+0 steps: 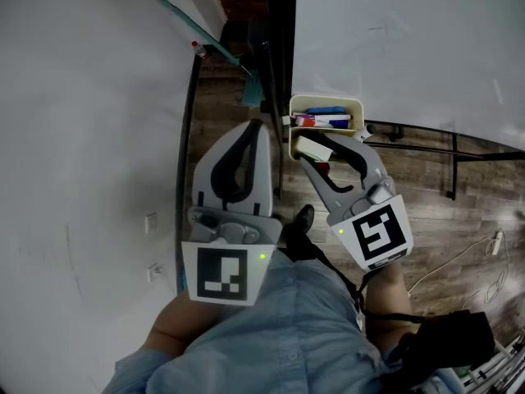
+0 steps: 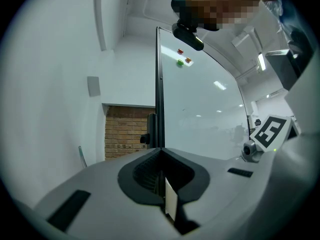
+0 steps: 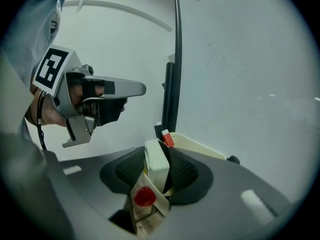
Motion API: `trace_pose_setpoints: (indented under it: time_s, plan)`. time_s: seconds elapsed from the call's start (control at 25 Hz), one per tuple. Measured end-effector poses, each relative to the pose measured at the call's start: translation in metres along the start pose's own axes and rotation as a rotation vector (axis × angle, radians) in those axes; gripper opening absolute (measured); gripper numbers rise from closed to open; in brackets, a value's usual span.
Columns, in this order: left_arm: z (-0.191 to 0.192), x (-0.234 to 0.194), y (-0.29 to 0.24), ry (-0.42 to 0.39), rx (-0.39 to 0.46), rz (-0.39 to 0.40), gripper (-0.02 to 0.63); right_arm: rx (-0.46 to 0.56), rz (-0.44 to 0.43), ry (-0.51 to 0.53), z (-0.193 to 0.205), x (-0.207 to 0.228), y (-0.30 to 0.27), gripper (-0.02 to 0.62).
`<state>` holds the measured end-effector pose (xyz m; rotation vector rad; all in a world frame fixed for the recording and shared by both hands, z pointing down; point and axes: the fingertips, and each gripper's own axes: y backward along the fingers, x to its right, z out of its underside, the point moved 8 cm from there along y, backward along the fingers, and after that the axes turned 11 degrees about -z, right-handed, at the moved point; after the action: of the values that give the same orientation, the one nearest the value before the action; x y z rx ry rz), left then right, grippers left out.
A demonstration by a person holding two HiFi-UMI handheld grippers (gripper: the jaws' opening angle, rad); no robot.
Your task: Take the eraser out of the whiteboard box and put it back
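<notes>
Markers (image 1: 321,120) crowd the whiteboard box (image 1: 326,98) at upper centre, a black post (image 1: 280,23) flanks its left, and open floor (image 1: 435,208) lies right.

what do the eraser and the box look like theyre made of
Eraser: cream block with flat, smooth, matt faces and crisp edges, likely a hard plastic shell; no felt side is visible. Whiteboard box: cream, thin walls with rounded corners and an even, slightly satin surface, probably moulded plastic, though painted metal cannot be ruled out.
</notes>
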<state>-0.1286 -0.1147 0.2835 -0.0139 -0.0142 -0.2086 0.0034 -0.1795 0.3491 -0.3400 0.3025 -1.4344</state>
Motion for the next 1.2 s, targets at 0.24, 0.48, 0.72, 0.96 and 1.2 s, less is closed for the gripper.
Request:
trace_pose_setpoints:
  time_s: [0.24, 0.48, 0.72, 0.96, 1.2]
  plan:
    - [-0.005, -0.001, 0.010, -0.003, 0.023, -0.010, 0.005, 0.011, 0.041, -0.005, -0.001, -0.003, 0.003, 0.166]
    - [-0.014, 0.003, 0.023, -0.008, 0.052, -0.017, 0.005, 0.086, 0.055, -0.001, -0.016, -0.011, 0.024, 0.166]
    - [-0.030, 0.017, 0.038, -0.017, 0.097, -0.016, 0.005, 0.246, 0.126, -0.035, -0.043, -0.016, 0.065, 0.127]
    - [-0.041, 0.034, 0.053, -0.022, 0.142, -0.015, 0.005, 0.389, 0.253, -0.018, -0.063, -0.015, 0.111, 0.012]
    - [-0.049, 0.044, 0.060, -0.043, 0.169, -0.023, 0.005, 0.464, 0.293, 0.001, -0.073, -0.015, 0.135, 0.002]
